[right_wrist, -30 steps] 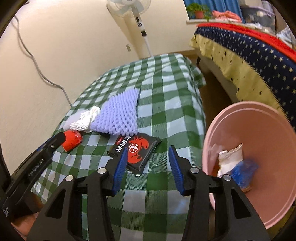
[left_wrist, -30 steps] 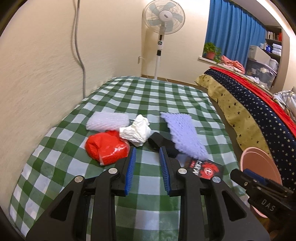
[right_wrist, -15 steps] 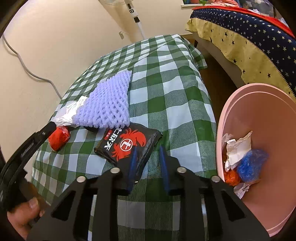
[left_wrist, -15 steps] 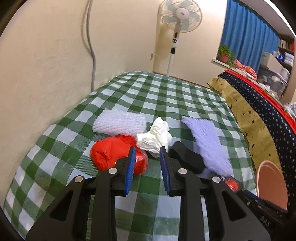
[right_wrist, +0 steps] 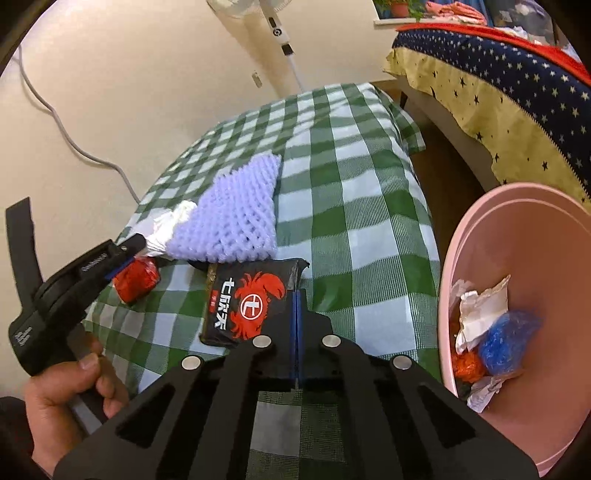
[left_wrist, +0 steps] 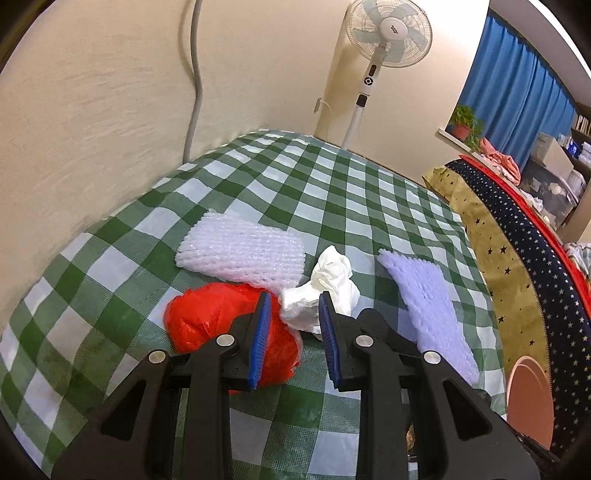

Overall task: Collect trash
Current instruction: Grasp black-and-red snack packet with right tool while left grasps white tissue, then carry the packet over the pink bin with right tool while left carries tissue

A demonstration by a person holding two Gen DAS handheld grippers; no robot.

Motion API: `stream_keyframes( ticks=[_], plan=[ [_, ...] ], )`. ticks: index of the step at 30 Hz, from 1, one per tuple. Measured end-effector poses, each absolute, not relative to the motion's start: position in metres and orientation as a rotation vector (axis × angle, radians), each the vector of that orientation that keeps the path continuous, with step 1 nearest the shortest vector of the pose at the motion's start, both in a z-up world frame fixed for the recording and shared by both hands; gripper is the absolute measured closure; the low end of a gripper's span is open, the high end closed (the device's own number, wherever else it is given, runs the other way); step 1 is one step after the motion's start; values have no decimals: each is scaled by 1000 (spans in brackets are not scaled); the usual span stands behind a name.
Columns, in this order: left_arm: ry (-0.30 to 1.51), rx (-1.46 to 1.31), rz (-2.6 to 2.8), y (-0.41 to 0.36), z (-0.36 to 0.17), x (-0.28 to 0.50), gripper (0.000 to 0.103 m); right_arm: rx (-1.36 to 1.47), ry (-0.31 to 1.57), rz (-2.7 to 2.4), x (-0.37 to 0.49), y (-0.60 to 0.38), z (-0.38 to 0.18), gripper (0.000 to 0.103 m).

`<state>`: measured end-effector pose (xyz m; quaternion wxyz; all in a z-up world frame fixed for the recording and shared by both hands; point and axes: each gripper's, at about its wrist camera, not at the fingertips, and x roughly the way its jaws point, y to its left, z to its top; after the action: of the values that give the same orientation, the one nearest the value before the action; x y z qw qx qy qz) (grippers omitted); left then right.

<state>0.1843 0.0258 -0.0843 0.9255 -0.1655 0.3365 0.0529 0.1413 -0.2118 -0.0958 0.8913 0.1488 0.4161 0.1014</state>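
Room: a cream wall with a grey cable running down it, a pedestal fan at the far end, blue curtains and a star-print cover to the right.
Surface: a green-and-white checked tablecloth carrying the trash.
Right gripper: blue pads pressed together, pinching the near right edge of the black crab-print packet, which lies flat on the cloth.
Pink bin: just off the cloth's right edge, holding crumpled white paper, a blue wad and an orange scrap.
Left gripper: jaws apart, nothing clamped; held by a hand low on the left of the right wrist view.
Red plastic wad: under and beside the left finger.
White crumpled tissue: just past the fingertips, touching the red wad.
Black object: beside the right finger; identity unclear.
Lilac foam net: right of the tissue.
White foam net: farther back, behind the red wad.
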Motion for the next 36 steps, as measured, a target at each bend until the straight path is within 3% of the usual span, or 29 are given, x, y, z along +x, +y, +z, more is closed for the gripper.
stream_keyframes(
  ticks=[11, 14, 16, 36],
  plan=[
    [703, -341, 82, 24, -85, 187, 76, 293, 807, 211, 133, -213, -78, 103],
    [707, -334, 72, 23, -84, 187, 94, 286, 795, 212, 131, -213, -73, 103],
    [700, -327, 62, 22, -80, 185, 98, 281, 784, 210, 130, -213, -69, 103],
    [595, -251, -20, 6, -18, 113, 99, 185, 650, 181, 81, -221, -17, 103]
  ],
)
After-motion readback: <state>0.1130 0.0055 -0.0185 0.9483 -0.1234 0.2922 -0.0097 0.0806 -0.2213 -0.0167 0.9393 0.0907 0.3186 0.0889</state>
